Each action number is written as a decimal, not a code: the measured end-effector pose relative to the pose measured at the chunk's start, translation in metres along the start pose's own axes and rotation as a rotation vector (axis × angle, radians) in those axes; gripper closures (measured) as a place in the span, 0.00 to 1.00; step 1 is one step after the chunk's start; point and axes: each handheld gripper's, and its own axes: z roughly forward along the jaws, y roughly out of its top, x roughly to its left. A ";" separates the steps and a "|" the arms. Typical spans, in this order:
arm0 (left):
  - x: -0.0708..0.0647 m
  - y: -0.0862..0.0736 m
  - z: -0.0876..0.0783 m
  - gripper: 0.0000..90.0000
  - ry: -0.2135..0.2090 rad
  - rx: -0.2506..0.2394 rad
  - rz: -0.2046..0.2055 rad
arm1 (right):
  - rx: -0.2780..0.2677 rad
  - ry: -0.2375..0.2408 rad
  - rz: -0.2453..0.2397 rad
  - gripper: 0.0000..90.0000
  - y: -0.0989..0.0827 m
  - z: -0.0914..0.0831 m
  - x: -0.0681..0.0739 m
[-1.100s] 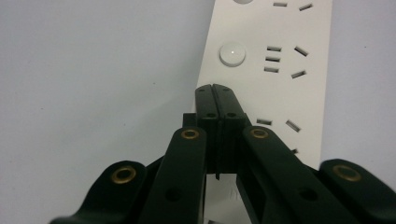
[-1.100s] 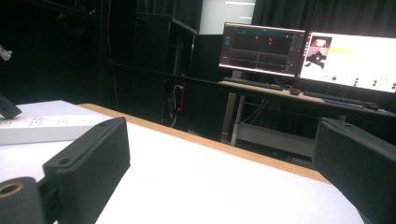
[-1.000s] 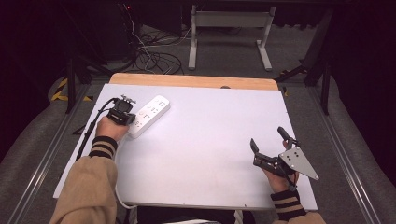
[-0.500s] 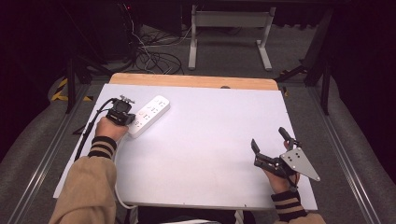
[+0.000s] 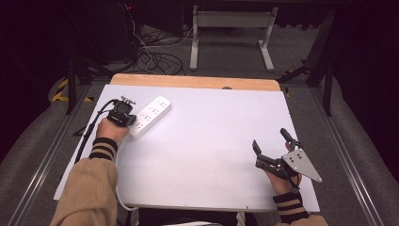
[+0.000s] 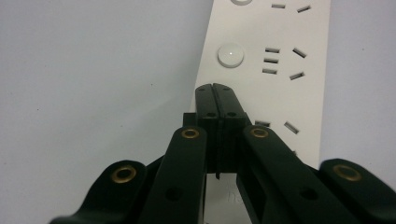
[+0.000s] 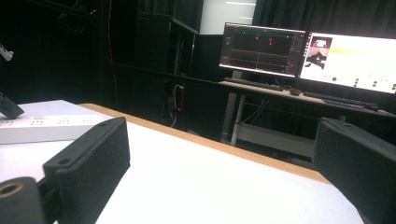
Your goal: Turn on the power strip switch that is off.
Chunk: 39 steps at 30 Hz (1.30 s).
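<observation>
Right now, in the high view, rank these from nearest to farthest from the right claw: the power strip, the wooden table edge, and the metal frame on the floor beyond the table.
1. Power strip, across the table, under the left claw.
2. Wooden table edge, along the far side.
3. Metal frame, on the floor past the table.

The right claw sits near the table's near right corner.

The power strip (image 5: 149,116) is white with a pale round button and dark slots. The left hand-held gripper (image 6: 216,88) is black with brass-coloured rivets; the right hand-held gripper (image 5: 271,147) is black under a grey plate. The tabletop (image 5: 207,155) is white with a wooden far edge. Sleeves (image 5: 87,195) are tan, cuffs striped black and tan.
</observation>
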 end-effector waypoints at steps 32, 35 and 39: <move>0.004 -0.002 -0.002 1.00 -0.007 -0.014 0.012 | 0.011 0.003 0.000 0.05 -0.002 0.002 0.001; 0.002 -0.002 -0.001 1.00 -0.002 -0.025 0.011 | 0.014 0.002 0.002 0.05 -0.002 0.003 0.001; 0.004 -0.003 -0.003 1.00 -0.016 -0.040 0.002 | 0.018 0.000 0.003 0.05 -0.002 0.002 0.001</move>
